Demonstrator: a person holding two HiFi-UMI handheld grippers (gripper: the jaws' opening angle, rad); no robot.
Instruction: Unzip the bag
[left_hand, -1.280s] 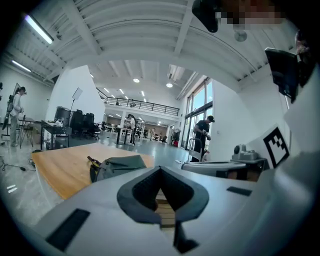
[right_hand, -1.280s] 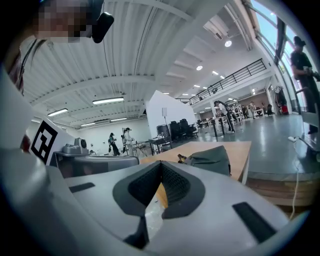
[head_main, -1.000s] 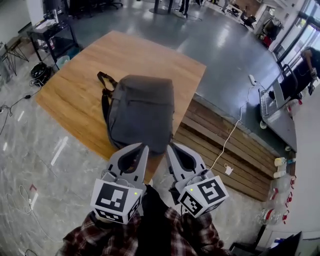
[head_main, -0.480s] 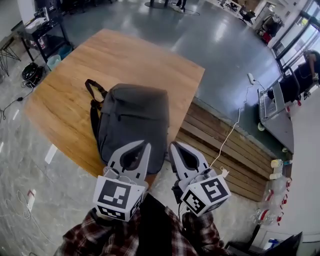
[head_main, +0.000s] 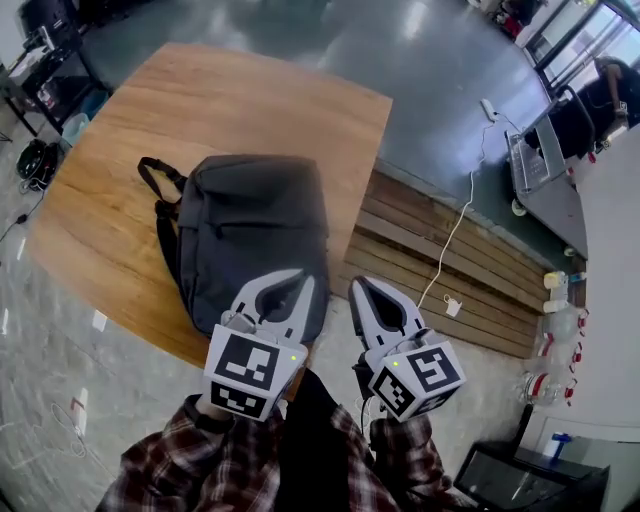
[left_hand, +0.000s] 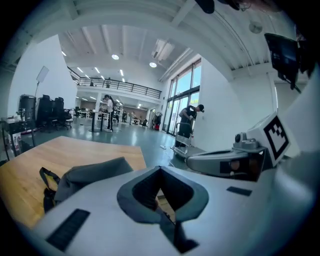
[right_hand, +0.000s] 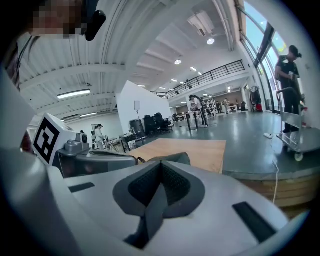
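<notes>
A dark grey backpack lies flat on the wooden table, zipped, with its straps at the left. My left gripper is shut and empty, and its tip hangs over the bag's near edge. My right gripper is also shut and empty, just off the table's near corner, to the right of the bag. In the left gripper view the backpack lies beyond the shut gripper. The right gripper view shows only a sliver of the backpack past its own shut gripper.
Low wooden slat steps run along the table's right side, with a white cable across them. A cart stands at the far right on the grey floor. Black shelving and cables lie to the left.
Both grippers have moved forward toward the bag. The left one's tip now overlaps the bag's near edge. Both stay shut.
</notes>
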